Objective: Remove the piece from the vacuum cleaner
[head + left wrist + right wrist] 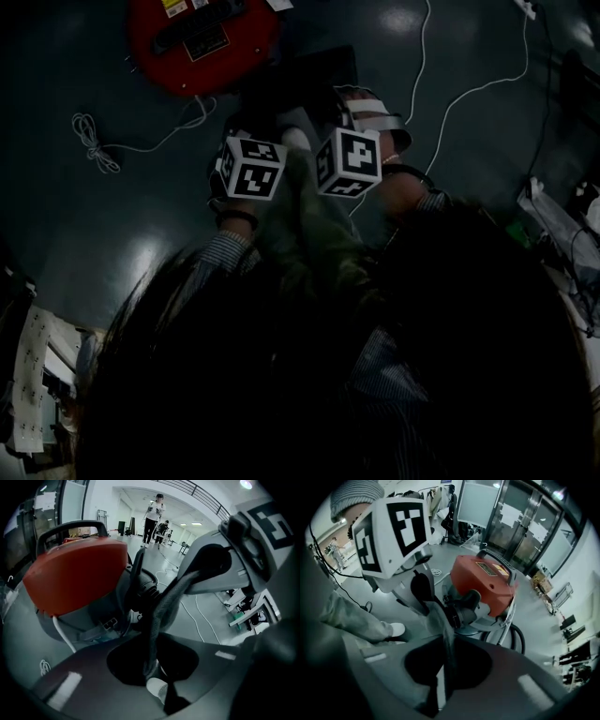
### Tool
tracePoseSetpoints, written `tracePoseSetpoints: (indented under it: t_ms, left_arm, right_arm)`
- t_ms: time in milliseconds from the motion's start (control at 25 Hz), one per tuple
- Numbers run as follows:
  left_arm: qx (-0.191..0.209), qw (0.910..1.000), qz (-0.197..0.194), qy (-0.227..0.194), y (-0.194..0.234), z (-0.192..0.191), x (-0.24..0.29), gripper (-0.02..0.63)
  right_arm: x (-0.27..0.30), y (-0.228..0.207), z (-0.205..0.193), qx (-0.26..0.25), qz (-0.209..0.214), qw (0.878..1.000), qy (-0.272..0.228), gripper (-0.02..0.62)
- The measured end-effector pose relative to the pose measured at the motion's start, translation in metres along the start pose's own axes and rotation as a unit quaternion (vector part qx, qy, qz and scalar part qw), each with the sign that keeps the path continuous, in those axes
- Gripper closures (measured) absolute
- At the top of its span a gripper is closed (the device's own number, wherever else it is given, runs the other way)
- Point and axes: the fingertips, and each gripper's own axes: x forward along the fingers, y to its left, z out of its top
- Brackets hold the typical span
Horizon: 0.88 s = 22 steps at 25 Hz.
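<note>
While the red vacuum cleaner stands on the floor, the left gripper is clamped nearly closed on the dark ribbed hose just before its inlet, and the right gripper pinches the same hose close by

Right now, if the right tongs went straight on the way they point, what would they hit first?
The right tongs are shut on the hose. Straight past it, the black coupling on the red vacuum cleaner looks first in line, though depth is hard to judge.
</note>
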Motion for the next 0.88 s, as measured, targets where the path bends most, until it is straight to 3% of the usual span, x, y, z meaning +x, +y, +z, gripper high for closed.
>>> tracePoseSetpoints:
  t_ms: [200, 440, 640, 880]
  left_arm:
    - [0.005, 0.9999, 0.012, 0.001, 0.01, 0.001, 0.005, 0.581]
    - [-0.038, 0.9993, -0.005, -0.005, 0.012, 0.002, -0.001, 0.562]
    - [-0.128, 0.9901, -0.049, -0.03, 0.005, 0.002, -0.01, 0.446]
    - [-0.142, 0.9868, -0.06, -0.047, -0.002, 0.007, -0.019, 0.352]
  right_arm:
    - [0.011, 0.012, -0.004, 0.03, 0.037, 0.999, 0.003, 0.58]
    - [0.009, 0.011, -0.005, 0.121, 0.077, 0.99, -0.004, 0.574]
    - [-0.002, 0.008, -0.005, 0.232, 0.106, 0.967, -0.021, 0.565]
    - [-0.015, 0.008, -0.002, 0.268, 0.086, 0.959, -0.042, 0.563]
